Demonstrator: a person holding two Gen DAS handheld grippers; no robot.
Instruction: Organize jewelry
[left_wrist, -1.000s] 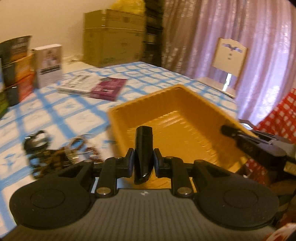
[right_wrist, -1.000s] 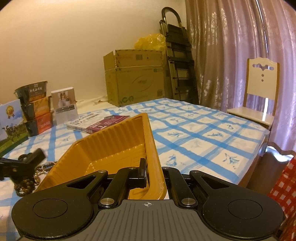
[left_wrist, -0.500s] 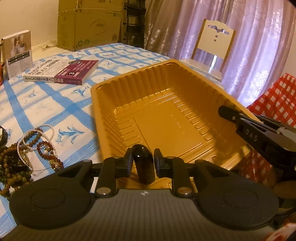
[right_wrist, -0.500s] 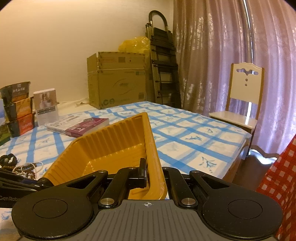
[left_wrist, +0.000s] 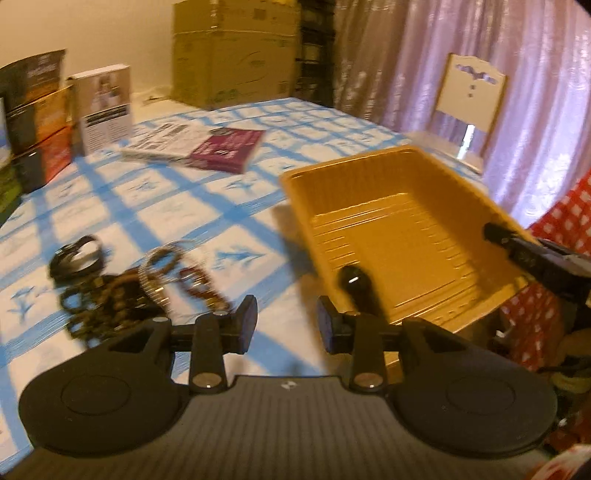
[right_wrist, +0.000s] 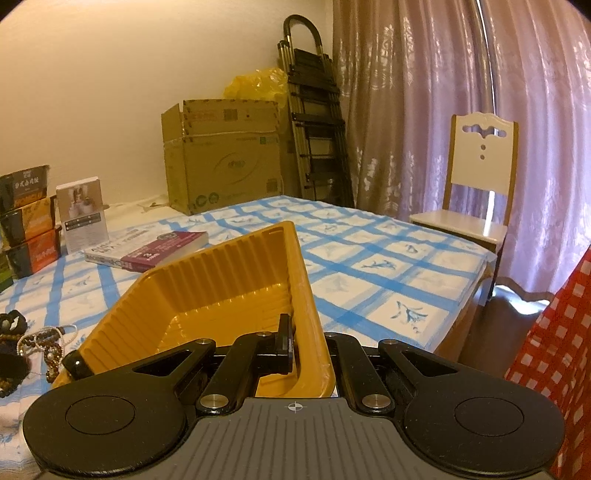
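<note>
We see the yellow tray (left_wrist: 406, 236), ribbed glossy plastic and rectangular, its long axis running from near to far on the blue-checked tablecloth (left_wrist: 177, 206). Our right gripper (right_wrist: 310, 350) is clenched on the tray's near right rim. Our left gripper (left_wrist: 286, 325) is opening with nothing between its pads. A smooth black oblong piece (left_wrist: 360, 291) lies just inside the tray's near wall, slanting far-left. Left of the tray sits a tangle of beaded bracelets (left_wrist: 140, 288).

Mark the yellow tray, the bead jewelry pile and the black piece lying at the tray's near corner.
yellow tray (left_wrist: 402, 236): left wrist view, bare ribbed floor.
bead jewelry pile (left_wrist: 110, 295): left wrist view, middle of the tangled bracelets.
black piece (left_wrist: 360, 291): left wrist view, its glossy body, inside the tray's near corner.
</note>
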